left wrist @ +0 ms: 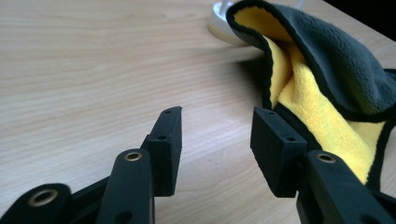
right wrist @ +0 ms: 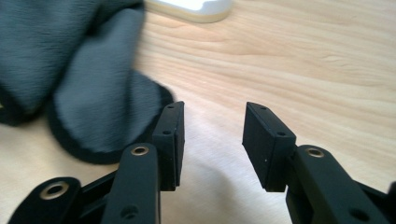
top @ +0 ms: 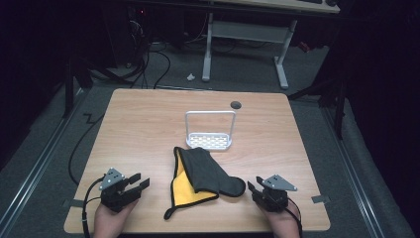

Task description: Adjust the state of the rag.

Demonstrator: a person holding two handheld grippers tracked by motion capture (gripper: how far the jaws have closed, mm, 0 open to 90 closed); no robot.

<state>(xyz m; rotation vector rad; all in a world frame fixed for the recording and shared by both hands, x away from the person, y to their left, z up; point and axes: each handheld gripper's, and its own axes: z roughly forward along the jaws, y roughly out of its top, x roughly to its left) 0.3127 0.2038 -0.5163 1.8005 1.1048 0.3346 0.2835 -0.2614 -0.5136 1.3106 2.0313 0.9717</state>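
My left gripper [top: 141, 182] had its jaws spread, holding nothing, low in the left of the high view. My right gripper [top: 251, 186] was also spread and empty, low at the right. Between them, in the lower middle, lay the folded grey and yellow cloth [top: 200, 176], its grey corner near the right jaws. Above it, at the centre, stood a white rack [top: 210, 142].

Cloth [right wrist: 70, 70] blurred, cut by left edge in right gripper view; rack [left wrist: 224, 25] mostly hidden behind cloth.

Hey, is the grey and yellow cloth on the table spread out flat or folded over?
Folded over: the cloth lies bunched, its grey side doubled over the yellow lining, which shows along one edge.
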